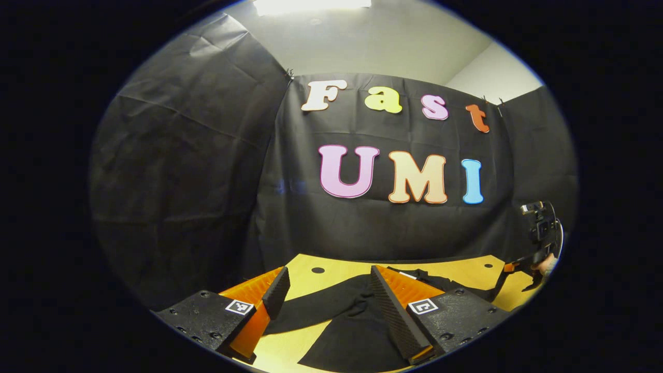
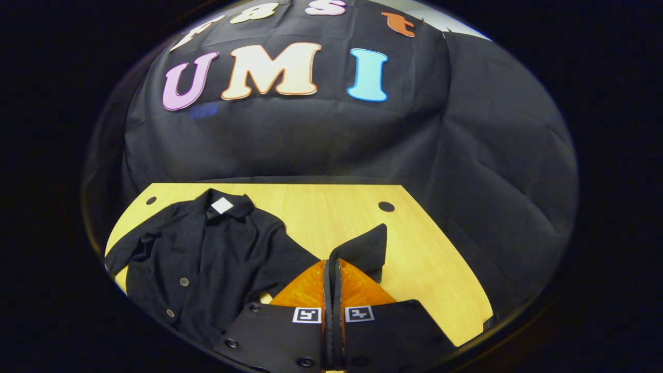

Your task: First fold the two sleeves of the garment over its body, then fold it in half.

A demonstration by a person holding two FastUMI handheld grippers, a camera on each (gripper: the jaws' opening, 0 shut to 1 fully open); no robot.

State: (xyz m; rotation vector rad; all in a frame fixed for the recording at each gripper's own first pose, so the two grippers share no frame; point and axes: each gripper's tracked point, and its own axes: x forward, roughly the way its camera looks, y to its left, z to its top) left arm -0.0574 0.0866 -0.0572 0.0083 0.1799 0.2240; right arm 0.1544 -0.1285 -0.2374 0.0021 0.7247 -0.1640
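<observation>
A black buttoned shirt [image 2: 207, 254] lies spread on the wooden table [image 2: 321, 207], collar and white label [image 2: 222, 205] toward the wall. My right gripper [image 2: 331, 269] is shut on the cuff of one sleeve [image 2: 365, 248], which stands up just past the fingertips. In the left gripper view, my left gripper [image 1: 328, 272] is open just above the other sleeve [image 1: 321, 305], which runs across between its fingers without touching them. The right gripper [image 1: 513, 267] also appears far off at the right edge of the left gripper view, with black cloth hanging from it.
The table has small round holes [image 2: 386, 206] near its back corners. Black cloth walls close in behind and on both sides. Bare wood [image 2: 430, 269] lies to the right of the shirt.
</observation>
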